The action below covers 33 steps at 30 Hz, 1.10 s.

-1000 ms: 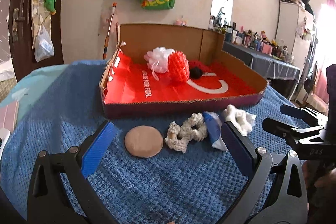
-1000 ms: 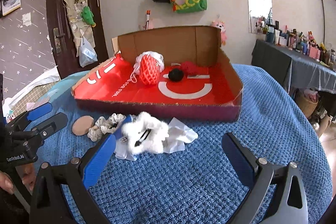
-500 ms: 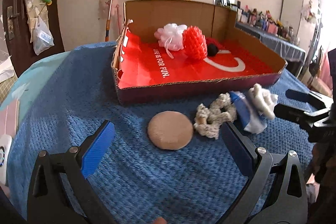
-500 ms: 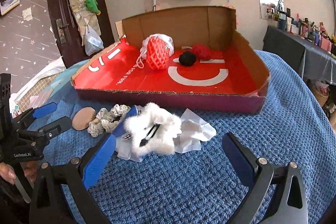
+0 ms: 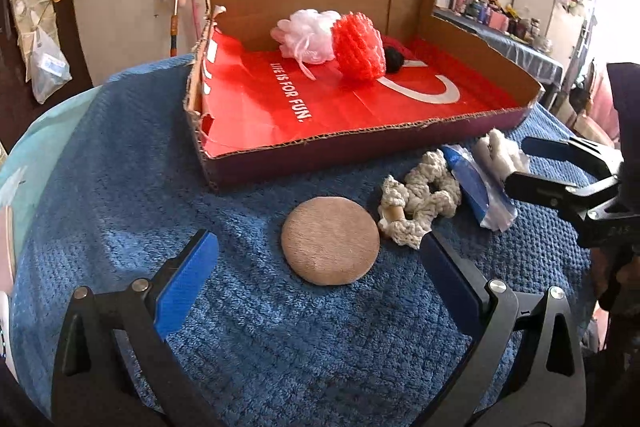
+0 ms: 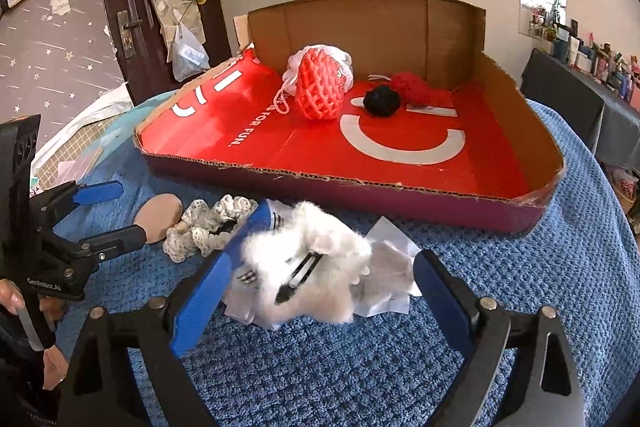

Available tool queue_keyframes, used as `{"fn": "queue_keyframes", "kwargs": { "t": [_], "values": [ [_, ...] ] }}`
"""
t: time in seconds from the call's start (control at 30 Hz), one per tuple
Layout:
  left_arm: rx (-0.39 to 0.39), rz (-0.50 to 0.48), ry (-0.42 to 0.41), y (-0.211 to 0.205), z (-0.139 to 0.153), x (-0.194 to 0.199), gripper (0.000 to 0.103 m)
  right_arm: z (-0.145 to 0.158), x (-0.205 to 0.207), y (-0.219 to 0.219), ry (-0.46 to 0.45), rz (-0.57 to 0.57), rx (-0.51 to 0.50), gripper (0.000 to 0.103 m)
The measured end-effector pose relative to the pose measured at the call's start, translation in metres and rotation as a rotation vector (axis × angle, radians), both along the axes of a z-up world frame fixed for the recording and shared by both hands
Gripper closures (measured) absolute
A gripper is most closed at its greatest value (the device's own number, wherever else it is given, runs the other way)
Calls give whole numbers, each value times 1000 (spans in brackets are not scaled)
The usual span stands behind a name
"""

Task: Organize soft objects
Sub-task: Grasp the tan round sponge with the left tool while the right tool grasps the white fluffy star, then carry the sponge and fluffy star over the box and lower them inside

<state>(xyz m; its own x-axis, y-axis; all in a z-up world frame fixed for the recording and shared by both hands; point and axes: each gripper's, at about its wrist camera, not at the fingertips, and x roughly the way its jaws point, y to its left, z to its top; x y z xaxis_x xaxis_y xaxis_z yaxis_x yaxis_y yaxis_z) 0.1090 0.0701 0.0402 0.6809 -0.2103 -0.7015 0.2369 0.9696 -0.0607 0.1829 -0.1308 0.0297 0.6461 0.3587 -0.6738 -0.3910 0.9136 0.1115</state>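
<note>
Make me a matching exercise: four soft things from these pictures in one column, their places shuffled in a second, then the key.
Things
1. tan round pad
2. white fluffy hair clip
3. red mesh sponge
4. cream knitted scrunchie

Places
A. inside the cardboard box, against the white pouf
B. between the open left gripper's fingers
C. on the blanket between pad and blue packet
D. between the closing right gripper's fingers

Pairs: 1-B, 2-D, 3-A, 4-C
</note>
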Motion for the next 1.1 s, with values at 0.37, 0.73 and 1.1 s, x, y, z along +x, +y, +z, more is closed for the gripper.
{"fn": "queue_keyframes", "kwargs": {
  "t": [0.37,0.73,1.1],
  "values": [
    [-5,-32,55,-2,-10,10,20,-4,2,-1,21,31,32,23],
    [8,-63,69,-6,-13,14,56,-5,0,0,26,56,43,45],
    [5,-103,-30,-12,11,-5,57,7,-11,-8,-16,35,73,45]
  ]
}}
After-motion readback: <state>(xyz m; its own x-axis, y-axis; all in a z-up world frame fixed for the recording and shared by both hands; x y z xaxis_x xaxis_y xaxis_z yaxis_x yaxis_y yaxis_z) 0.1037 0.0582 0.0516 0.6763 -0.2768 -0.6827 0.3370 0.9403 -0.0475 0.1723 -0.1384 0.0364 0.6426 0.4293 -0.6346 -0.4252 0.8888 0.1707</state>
